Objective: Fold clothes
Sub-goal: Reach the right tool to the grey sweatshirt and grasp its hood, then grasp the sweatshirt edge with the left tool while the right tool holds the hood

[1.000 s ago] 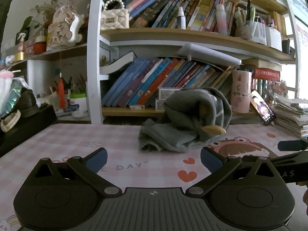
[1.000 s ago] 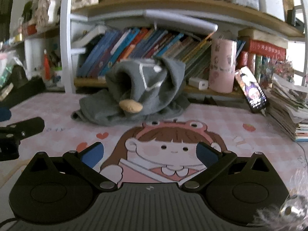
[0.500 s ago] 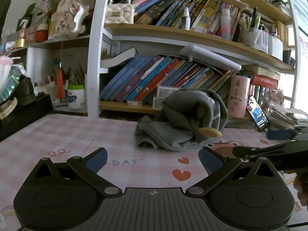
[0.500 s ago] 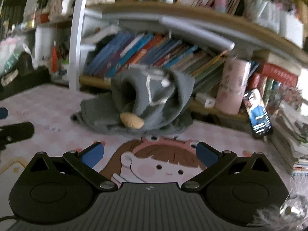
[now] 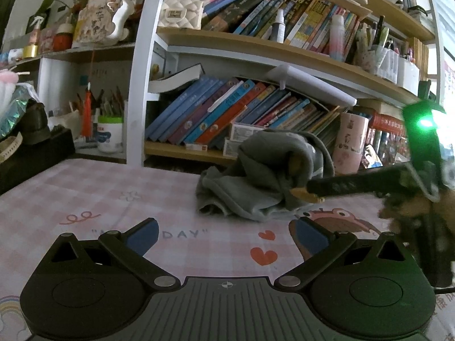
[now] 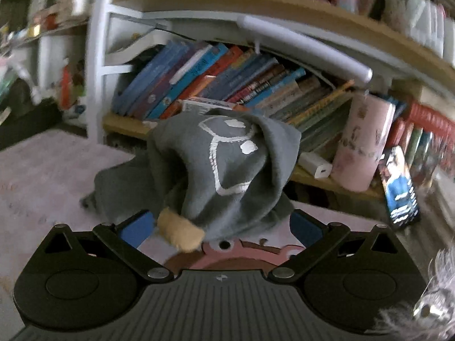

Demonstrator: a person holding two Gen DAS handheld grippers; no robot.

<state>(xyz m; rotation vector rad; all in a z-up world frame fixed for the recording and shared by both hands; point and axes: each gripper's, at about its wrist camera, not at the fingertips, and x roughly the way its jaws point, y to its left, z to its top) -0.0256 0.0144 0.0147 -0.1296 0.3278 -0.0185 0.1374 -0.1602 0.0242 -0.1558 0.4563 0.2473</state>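
Observation:
A crumpled grey garment [image 5: 264,179] with a white print and a tan tip lies heaped on the pink checked mat [image 5: 85,196], in front of the bookshelf. My left gripper [image 5: 224,236] is open and empty, a short way in front of the heap. My right gripper [image 6: 219,227] is open, its fingertips at either side of the garment's [image 6: 227,167] near edge, with the tan tip [image 6: 179,230] by the left finger. From the left wrist view the right gripper's finger [image 5: 349,184] reaches the garment from the right.
A bookshelf [image 5: 256,51] full of books stands right behind the garment. A pink cup [image 6: 364,145] and a phone [image 6: 399,187] stand at the right. A black box [image 5: 34,153] with a shoe sits at the left. The mat carries a cartoon girl print [image 5: 335,218].
My right gripper has moved forward to the garment, which now fills the space between its fingers. My left gripper has edged forward a little. The garment has not moved.

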